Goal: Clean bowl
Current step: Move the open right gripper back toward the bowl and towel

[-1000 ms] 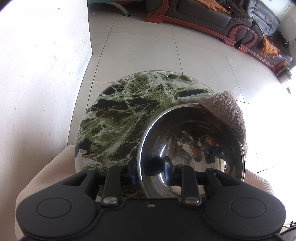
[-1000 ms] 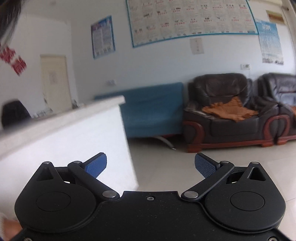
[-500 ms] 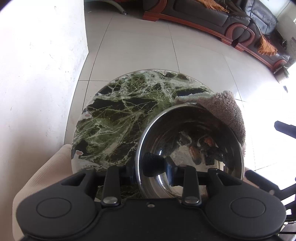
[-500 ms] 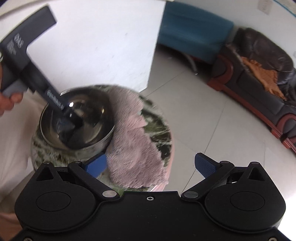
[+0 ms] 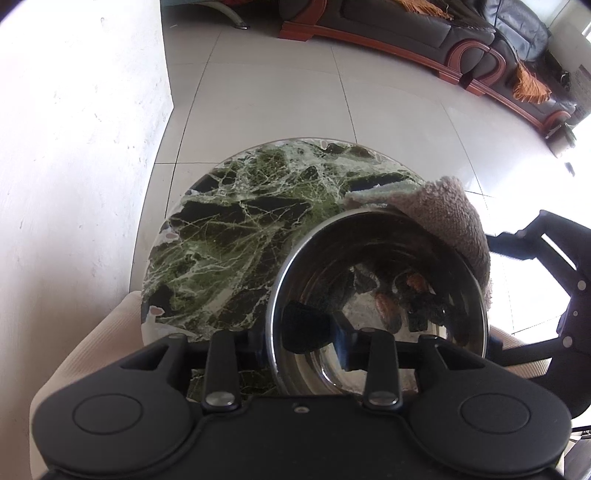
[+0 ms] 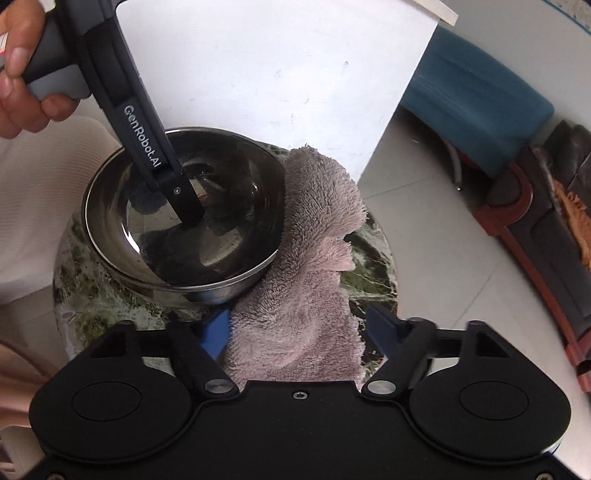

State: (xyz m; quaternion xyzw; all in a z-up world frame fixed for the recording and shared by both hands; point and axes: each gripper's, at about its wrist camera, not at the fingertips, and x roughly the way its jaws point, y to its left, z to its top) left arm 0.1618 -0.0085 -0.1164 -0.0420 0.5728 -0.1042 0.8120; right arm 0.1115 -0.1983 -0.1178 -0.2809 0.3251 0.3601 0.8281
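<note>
A round table [image 6: 373, 280] topped in dark green marble with pale veins stands on a light tiled floor [image 5: 295, 110], close beside a white wall [image 5: 74, 147]. Dark leather sofas [image 5: 424, 22] with red wooden trim line the far edge of the room.

A shiny steel bowl [image 6: 184, 214] sits on the tabletop, toward the side nearer the person. A pinkish-grey towel [image 6: 306, 280] lies against it, touching the bowl's rim and spreading across the marble to the table's edge.

The left gripper [image 5: 275, 336], held in a hand [image 6: 20, 70] seen in the right wrist view, straddles the near rim of the bowl. One black finger sits inside against the inner wall, the other outside against the outer wall, so the narrow jaws clamp the rim.

The right gripper [image 6: 299, 332] hangs low over the towel, beside the bowl. Its jaws have just been closing from wide to about half, and the towel's near end lies between the blue pads [image 6: 216, 330]. The left pad touches the pile; the right pad stands a little clear of it, so the cloth is not yet pinched.
</note>
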